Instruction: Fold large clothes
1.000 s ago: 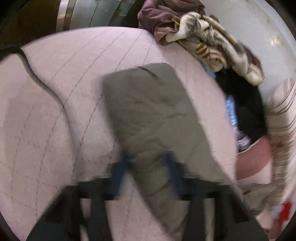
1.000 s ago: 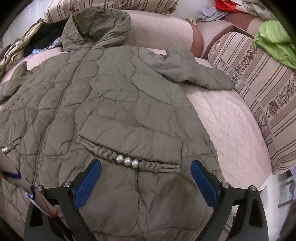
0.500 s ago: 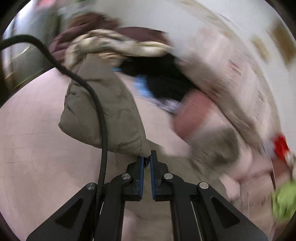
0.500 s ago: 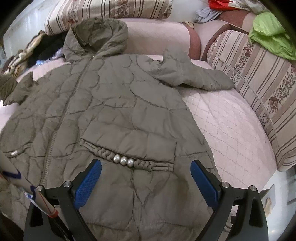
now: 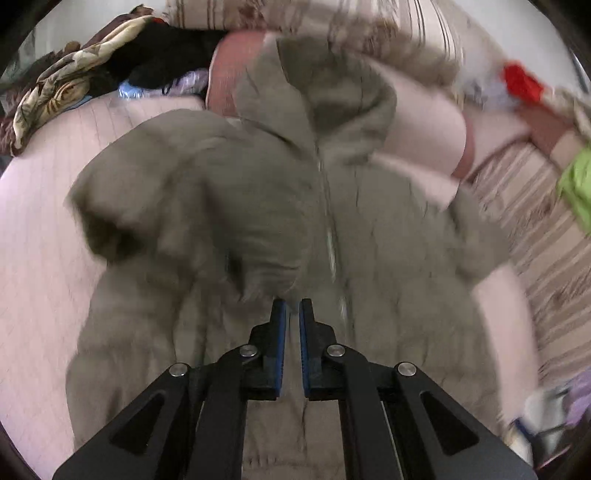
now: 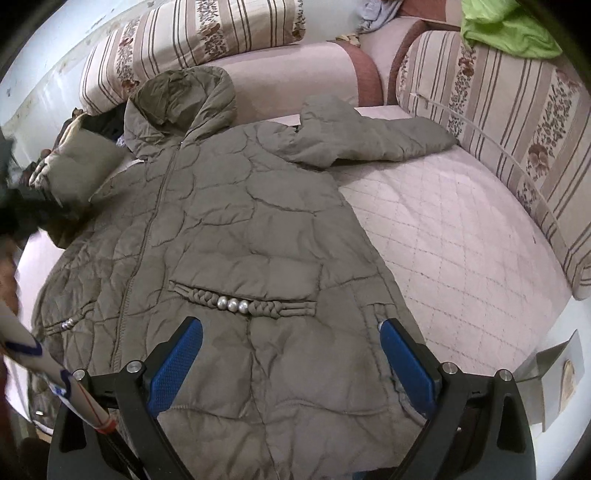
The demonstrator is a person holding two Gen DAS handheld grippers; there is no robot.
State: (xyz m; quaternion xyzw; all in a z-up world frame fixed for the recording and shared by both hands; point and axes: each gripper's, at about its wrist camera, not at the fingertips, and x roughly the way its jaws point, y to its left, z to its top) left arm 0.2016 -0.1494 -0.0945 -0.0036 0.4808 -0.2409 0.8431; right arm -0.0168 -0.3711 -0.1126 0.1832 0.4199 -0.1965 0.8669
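Observation:
An olive quilted hooded jacket point(image 6: 229, 229) lies face up on the pink quilted sofa seat point(image 6: 461, 236), its hood point(image 6: 177, 103) propped against the backrest. One sleeve point(image 6: 369, 136) stretches out flat to the right. My left gripper point(image 5: 291, 306) is shut on the other sleeve point(image 5: 177, 192), which hangs lifted and bunched over the jacket's chest point(image 5: 388, 240). From the right wrist that raised sleeve point(image 6: 81, 166) shows at the far left. My right gripper point(image 6: 291, 354) stands wide open above the jacket's lower front, just below the braided pocket trim with pearls point(image 6: 232, 304), with nothing between its fingers.
Striped floral cushions point(image 6: 498, 122) line the back and right side. A pile of clothes point(image 5: 92, 74) sits at the far left, a green garment point(image 6: 509, 29) and a red one point(image 5: 524, 81) at the back right. A cardboard box point(image 6: 561, 380) stands beyond the seat's right edge.
My left gripper closed on the sleeve and swung it from the bare seat at the side over onto the jacket's body. The right gripper shifted only slightly and stayed open.

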